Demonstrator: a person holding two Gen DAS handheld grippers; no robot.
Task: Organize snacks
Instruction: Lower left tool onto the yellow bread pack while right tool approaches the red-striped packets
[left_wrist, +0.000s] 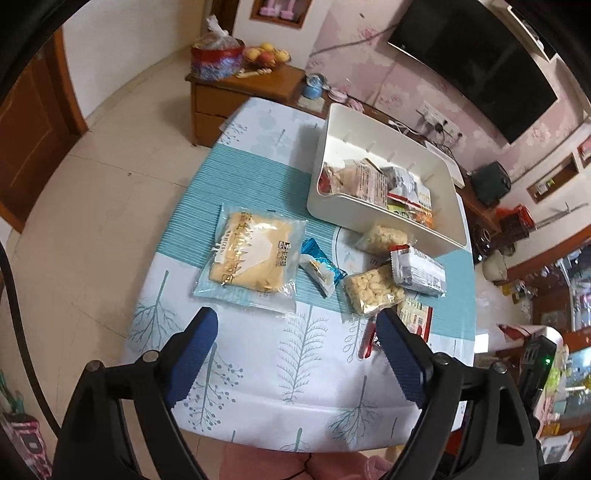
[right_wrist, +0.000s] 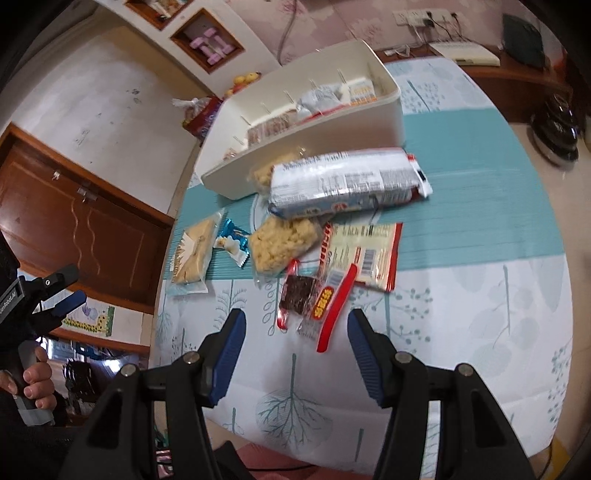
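Lying crosswise before the bin (right_wrist: 295, 122), the cracker pack (right_wrist: 343, 184) faces both spread claws (right_wrist: 293, 354).

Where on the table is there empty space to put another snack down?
The near strip of tablecloth in front of both grippers is bare. So is the far corner left of the white bin, and the stretch right of the red-edged packet. It is crowded in the middle, from the bread packet across to the silver packet, below the bin.
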